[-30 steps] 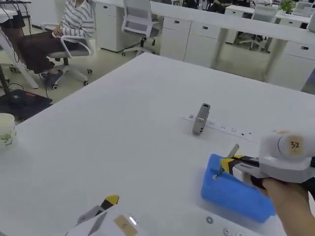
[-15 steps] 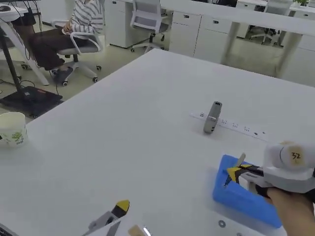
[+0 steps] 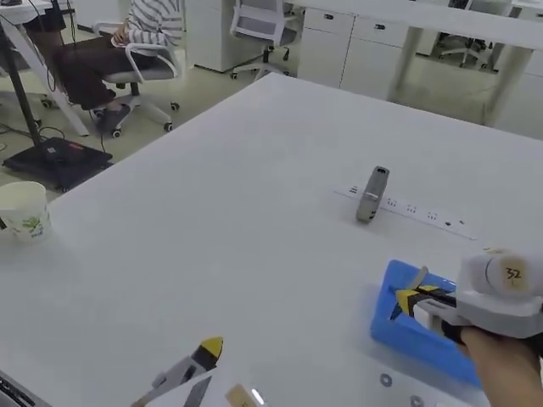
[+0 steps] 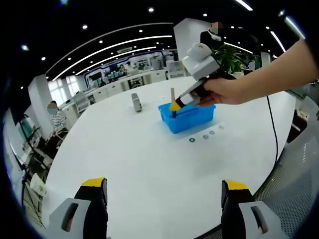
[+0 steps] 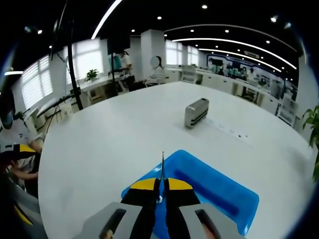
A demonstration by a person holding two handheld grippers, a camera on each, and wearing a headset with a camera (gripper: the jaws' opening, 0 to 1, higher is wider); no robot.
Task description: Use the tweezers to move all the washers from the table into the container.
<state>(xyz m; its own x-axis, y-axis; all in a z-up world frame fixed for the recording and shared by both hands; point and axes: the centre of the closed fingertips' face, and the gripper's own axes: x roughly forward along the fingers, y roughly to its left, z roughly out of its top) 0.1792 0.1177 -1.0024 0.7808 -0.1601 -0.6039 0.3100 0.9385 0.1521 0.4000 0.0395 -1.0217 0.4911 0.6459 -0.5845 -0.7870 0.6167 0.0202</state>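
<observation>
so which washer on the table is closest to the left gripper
The dark washer at the end of the row beside the blue container, set a little apart; the paler washers lie farther along that row.

Thin metal tweezers [image 5: 162, 169] tip down over the blue container [image 3: 405, 332]; small washers [image 4: 205, 136] lie on the bench [image 3: 254, 254] just beside it.

Right gripper [image 3: 406, 302] — apparently over container [image 3: 409, 336]
</observation>
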